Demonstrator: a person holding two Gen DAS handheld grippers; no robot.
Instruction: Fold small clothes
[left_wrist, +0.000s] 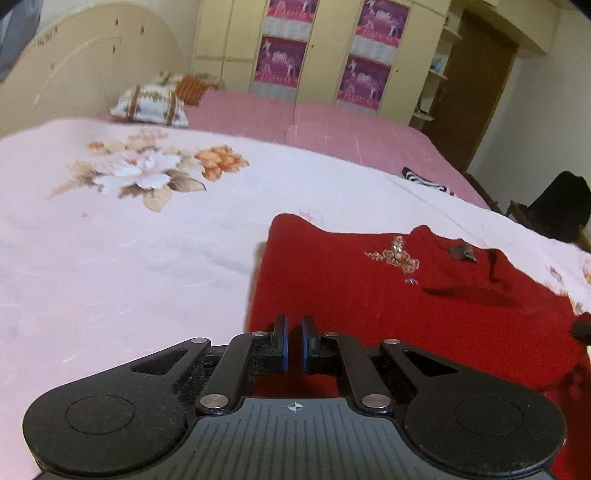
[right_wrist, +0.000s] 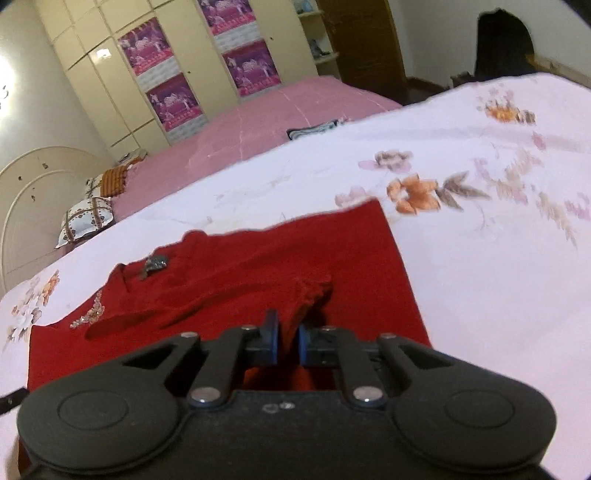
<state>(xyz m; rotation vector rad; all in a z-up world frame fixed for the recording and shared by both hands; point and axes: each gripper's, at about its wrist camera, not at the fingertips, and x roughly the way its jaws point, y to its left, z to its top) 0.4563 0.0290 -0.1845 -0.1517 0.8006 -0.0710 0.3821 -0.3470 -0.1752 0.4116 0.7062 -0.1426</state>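
Right wrist, one red garment (right_wrist: 229, 280), pinched

Red top (left_wrist: 388, 295) runs off left-wrist frame's right edge; near hem hidden behind left gripper (left_wrist: 294, 345). In right-wrist view, the striped item (right_wrist: 314, 129) far back is too small to ID.

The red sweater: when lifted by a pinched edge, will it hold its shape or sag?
The red sweater will probably sag: the cuff rising from the right gripper is already crumpled. It looks like thick knit, so likely heavy for its size. The beaded flower could snag or shed beads under a fold.
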